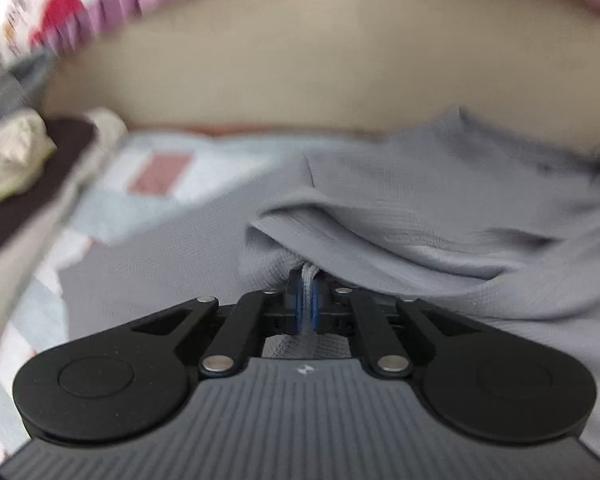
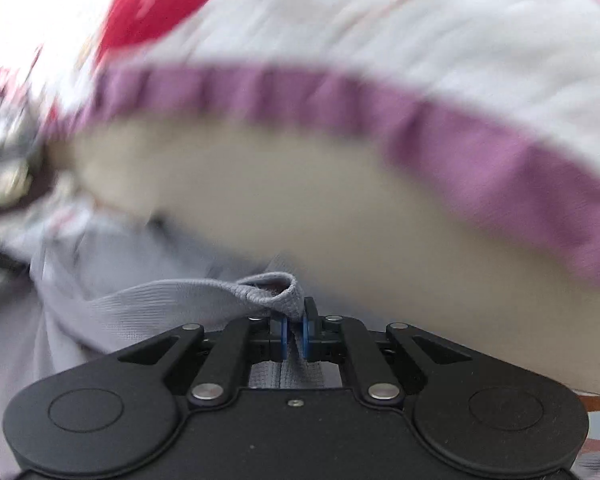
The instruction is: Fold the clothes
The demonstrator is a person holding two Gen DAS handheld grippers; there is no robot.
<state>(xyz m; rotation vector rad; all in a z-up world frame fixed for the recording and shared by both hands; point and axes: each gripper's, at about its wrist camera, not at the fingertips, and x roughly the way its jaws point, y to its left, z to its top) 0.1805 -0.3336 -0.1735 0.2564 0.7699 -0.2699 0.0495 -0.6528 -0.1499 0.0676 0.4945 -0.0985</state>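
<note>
Left hand-held gripper (image 1: 308,292) is clamped tight on a bunched edge of the grey garment (image 1: 440,208), blue pads pinching the fabric dead centre. The cloth spreads from 9 to 3 o'clock over a patchwork quilt (image 1: 156,176), with a cream cloth (image 1: 8,164) at 9 o'clock. Right hand-held gripper (image 2: 295,320) is closed on a folded grey corner (image 2: 276,292), the garment trailing off toward 8 o'clock. A purple-trimmed white blanket (image 2: 420,40) fills 12 o'clock, all blurred.
</note>
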